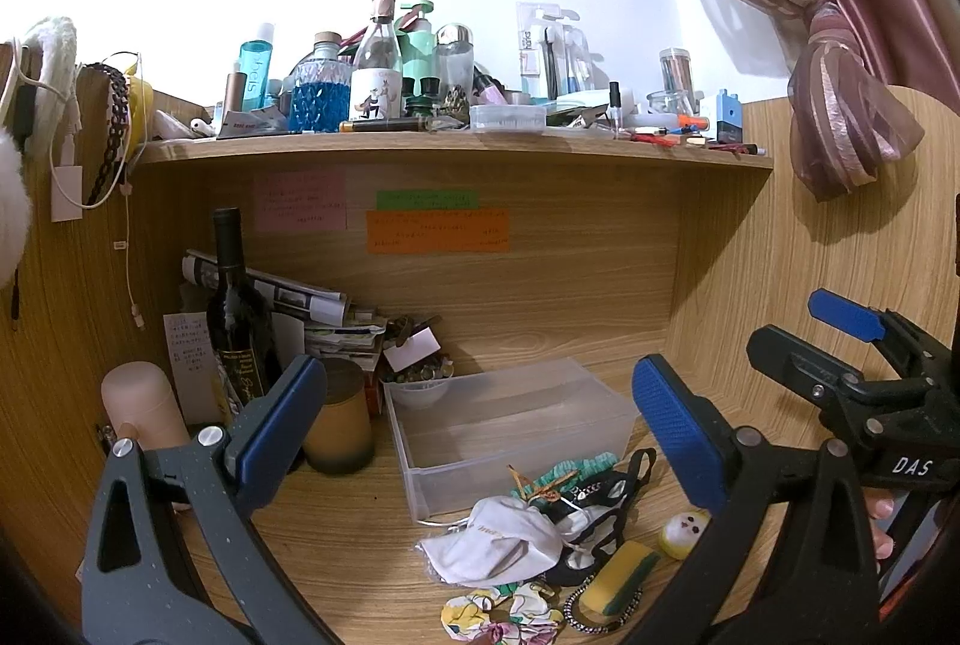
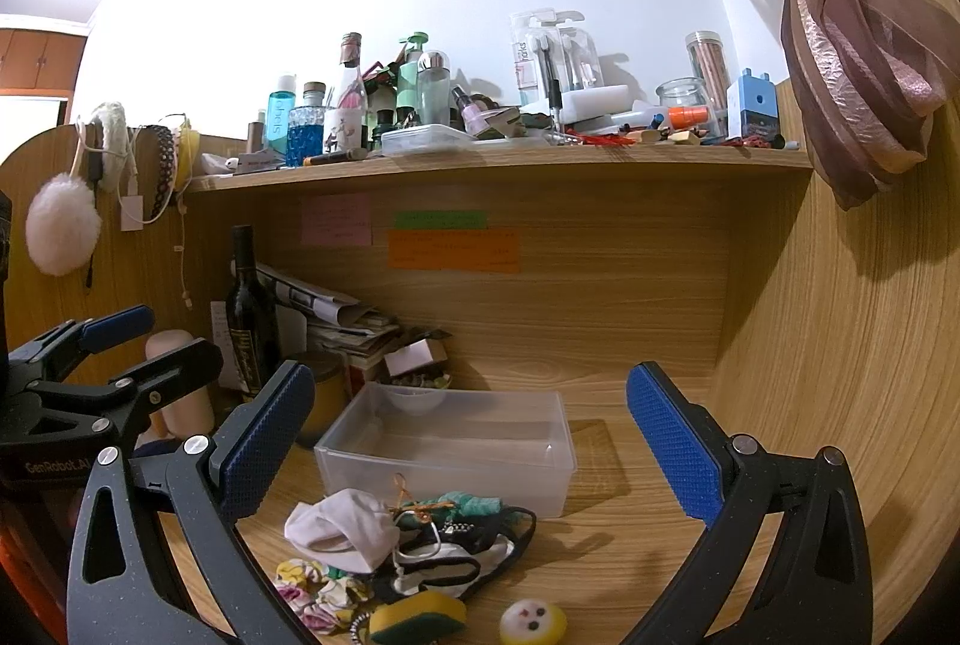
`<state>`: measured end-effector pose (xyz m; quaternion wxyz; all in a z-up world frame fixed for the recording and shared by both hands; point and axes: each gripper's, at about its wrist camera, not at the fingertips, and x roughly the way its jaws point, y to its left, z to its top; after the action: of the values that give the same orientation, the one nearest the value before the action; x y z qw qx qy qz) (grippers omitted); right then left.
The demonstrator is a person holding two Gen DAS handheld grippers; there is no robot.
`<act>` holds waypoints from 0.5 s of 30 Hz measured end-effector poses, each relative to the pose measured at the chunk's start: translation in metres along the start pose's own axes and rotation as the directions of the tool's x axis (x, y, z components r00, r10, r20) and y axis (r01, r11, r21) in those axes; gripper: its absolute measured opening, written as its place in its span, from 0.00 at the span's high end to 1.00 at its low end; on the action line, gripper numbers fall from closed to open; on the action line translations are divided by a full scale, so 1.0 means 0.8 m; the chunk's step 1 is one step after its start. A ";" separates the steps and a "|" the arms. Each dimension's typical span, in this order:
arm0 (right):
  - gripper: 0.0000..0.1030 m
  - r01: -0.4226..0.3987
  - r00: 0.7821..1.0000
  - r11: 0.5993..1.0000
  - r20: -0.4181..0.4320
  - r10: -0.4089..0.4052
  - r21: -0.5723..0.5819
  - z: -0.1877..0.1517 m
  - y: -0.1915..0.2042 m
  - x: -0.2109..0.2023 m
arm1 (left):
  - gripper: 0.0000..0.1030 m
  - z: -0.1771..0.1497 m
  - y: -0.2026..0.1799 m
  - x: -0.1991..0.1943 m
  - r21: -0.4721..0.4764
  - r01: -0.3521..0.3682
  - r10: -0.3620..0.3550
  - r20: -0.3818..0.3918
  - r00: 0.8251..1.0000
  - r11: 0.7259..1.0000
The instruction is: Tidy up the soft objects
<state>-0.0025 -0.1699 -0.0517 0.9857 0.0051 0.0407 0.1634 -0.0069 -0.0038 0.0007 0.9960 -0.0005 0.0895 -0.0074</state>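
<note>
A pile of soft things lies on the wooden desk in front of a clear plastic bin (image 1: 510, 423) (image 2: 447, 444): a white cloth mask (image 1: 498, 537) (image 2: 345, 525), black masks (image 1: 600, 501) (image 2: 474, 543), a green scrunchie (image 1: 564, 471) (image 2: 471, 504), a floral scrunchie (image 1: 501, 615) (image 2: 318, 588), a yellow-green sponge (image 1: 621, 576) (image 2: 417, 618) and a round yellow puff (image 1: 684, 528) (image 2: 534, 622). The bin looks empty. My left gripper (image 1: 480, 423) is open above the pile. My right gripper (image 2: 471, 429) is open above bin and pile; it also shows in the left wrist view (image 1: 852, 345).
A dark wine bottle (image 1: 237, 309) (image 2: 249, 315), an amber jar (image 1: 339, 417), a pink cylinder (image 1: 141, 405) and stacked papers (image 1: 336, 315) stand at the back left. A crowded shelf (image 1: 456, 147) (image 2: 498, 159) runs above. A curtain (image 1: 840, 105) hangs on the right.
</note>
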 end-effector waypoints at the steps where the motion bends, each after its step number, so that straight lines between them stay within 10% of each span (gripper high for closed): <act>1: 0.00 -0.002 1.000 1.000 0.000 0.002 0.001 0.000 0.000 0.000 | 0.00 0.000 0.000 0.000 0.000 0.000 0.000 0.000 1.000 1.000; 15: 0.00 -0.011 1.000 1.000 -0.002 0.011 -0.002 -0.001 0.002 0.000 | 0.00 0.000 0.000 0.000 -0.001 0.001 -0.001 0.002 1.000 1.000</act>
<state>-0.0030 -0.1686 -0.0522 0.9848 0.0044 0.0415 0.1689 -0.0071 -0.0035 0.0009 0.9960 -0.0008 0.0887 -0.0079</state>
